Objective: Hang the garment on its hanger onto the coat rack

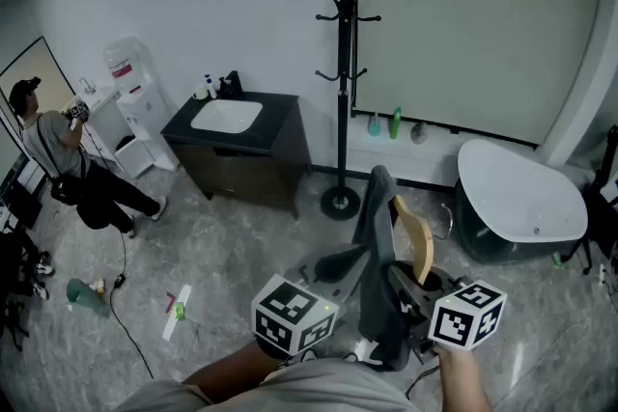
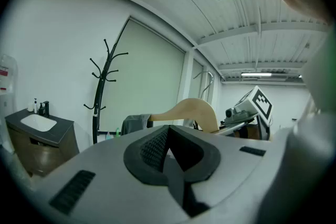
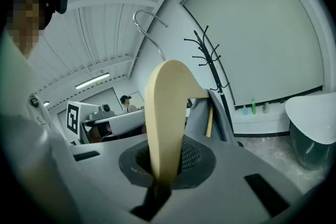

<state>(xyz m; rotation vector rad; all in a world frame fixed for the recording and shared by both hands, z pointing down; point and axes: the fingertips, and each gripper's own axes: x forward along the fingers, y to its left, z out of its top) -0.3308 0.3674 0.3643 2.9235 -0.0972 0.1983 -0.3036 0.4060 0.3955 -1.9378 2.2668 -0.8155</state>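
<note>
A tall black coat rack (image 1: 342, 63) stands against the far wall, its hooks bare; the left gripper view (image 2: 102, 86) and the right gripper view (image 3: 210, 60) both show it. My right gripper (image 1: 410, 289) is shut on one arm of a pale wooden hanger (image 3: 165, 113), whose metal hook (image 3: 149, 23) points up. A grey garment (image 1: 377, 285) drapes from the hanger (image 1: 417, 241) between the two grippers. My left gripper (image 1: 333, 270) is just left of the garment. Its jaws (image 2: 167, 152) are shut with nothing between them, and the hanger (image 2: 189, 110) shows beyond them.
A dark vanity with a white sink (image 1: 232, 125) and a water dispenser (image 1: 130, 101) stand left of the rack. A person (image 1: 48, 150) stands at the far left. At the right is a white tub (image 1: 521, 198). Bottles (image 1: 384, 123) line the wall; small items (image 1: 179, 309) lie on the floor.
</note>
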